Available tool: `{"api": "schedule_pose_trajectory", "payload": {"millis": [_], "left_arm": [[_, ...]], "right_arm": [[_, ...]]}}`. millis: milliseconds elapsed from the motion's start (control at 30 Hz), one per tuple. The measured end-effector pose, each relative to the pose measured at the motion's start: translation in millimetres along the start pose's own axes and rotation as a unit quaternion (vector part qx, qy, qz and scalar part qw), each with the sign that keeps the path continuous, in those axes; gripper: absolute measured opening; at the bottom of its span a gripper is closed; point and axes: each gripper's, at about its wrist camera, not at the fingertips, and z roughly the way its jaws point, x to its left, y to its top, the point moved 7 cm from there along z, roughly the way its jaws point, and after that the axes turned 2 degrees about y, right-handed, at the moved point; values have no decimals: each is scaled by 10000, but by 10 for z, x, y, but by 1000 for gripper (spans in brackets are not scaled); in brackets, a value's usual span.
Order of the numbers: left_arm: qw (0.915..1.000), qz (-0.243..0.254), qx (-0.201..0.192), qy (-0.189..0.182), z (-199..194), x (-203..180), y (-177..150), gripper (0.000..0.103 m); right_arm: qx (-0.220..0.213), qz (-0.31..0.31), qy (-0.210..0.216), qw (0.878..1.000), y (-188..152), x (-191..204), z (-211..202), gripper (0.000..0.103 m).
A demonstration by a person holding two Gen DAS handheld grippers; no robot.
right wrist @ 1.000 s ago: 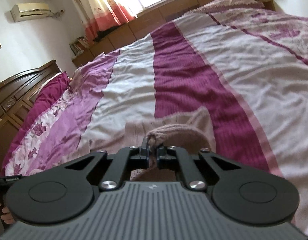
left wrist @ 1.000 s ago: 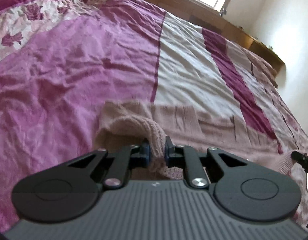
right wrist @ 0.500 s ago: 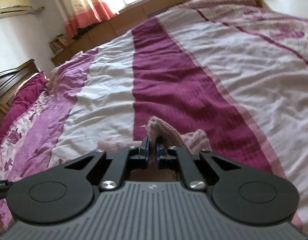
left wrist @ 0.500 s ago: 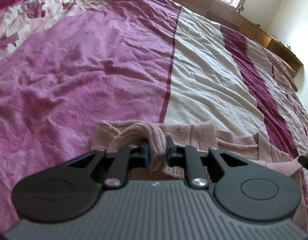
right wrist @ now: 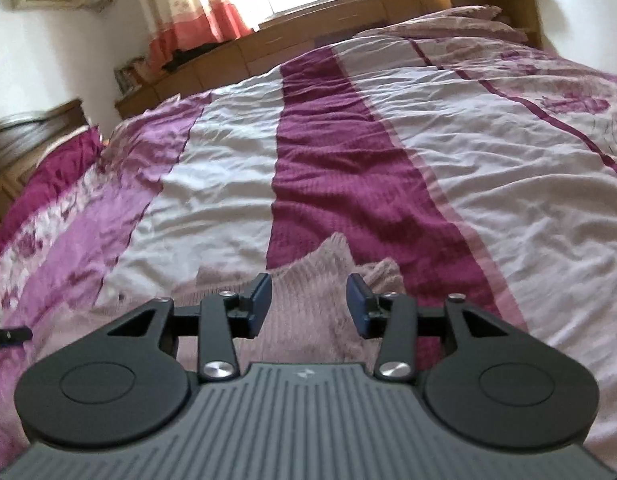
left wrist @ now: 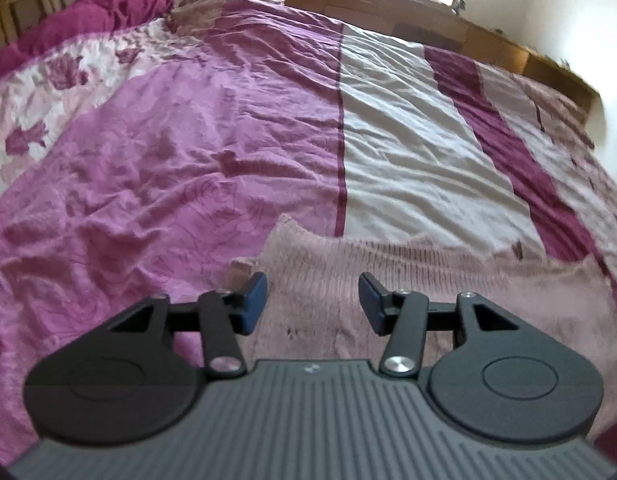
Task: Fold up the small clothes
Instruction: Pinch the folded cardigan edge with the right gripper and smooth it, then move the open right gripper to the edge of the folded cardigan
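A dusty-pink knitted garment (left wrist: pixel 408 280) lies flat on the striped bedspread (left wrist: pixel 188 152), spread across the near part of the left wrist view. My left gripper (left wrist: pixel 312 300) hovers over its left end, jaws opening, blue pads apart with only the flat knit below them. In the right wrist view the same pink knit (right wrist: pixel 308 300) shows a raised corner. My right gripper (right wrist: pixel 310 300) stands above it, jaws opening, pads not pressing the cloth. The tip of the other gripper (right wrist: pixel 8 336) shows at the left edge.
The bedspread (right wrist: pixel 388 160) has purple, white and dark magenta stripes and is wrinkled. A dark magenta pillow (left wrist: pixel 88 20) lies at the far left. Wooden cabinets (right wrist: pixel 308 48) run along the far side under a window with a curtain (right wrist: pixel 196 4).
Both grippers were shut on bunched folds of the pink knit. Now both have let go, their pads stand apart, and the garment lies flat on the bed.
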Motion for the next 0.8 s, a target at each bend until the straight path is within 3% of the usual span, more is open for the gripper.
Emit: {"api": "schedule_pose_trajectory", "payload": {"millis": [167, 333, 500, 567, 667, 800], "left_arm": [[9988, 357, 309, 119, 131, -8, -242, 52], [9988, 93, 472, 105, 236, 102, -341, 53], [9979, 48, 619, 161, 107, 103, -313, 54], [9975, 61, 680, 183, 33, 98, -331, 59], [9969, 90, 744, 242, -109, 102, -396, 69], [9950, 178, 863, 464, -289, 155, -511, 71]], "right_arm": [[333, -194, -101, 9992, -208, 2, 106, 50], [486, -134, -155, 9986, -315, -43, 231, 51], [455, 150, -9, 9989, -233, -28, 115, 68], [378, 223, 8, 9990, -210, -37, 10, 75], [309, 279, 37, 9991, -205, -93, -176, 76], [339, 397, 11, 9986, -278, -225, -407, 79]]}}
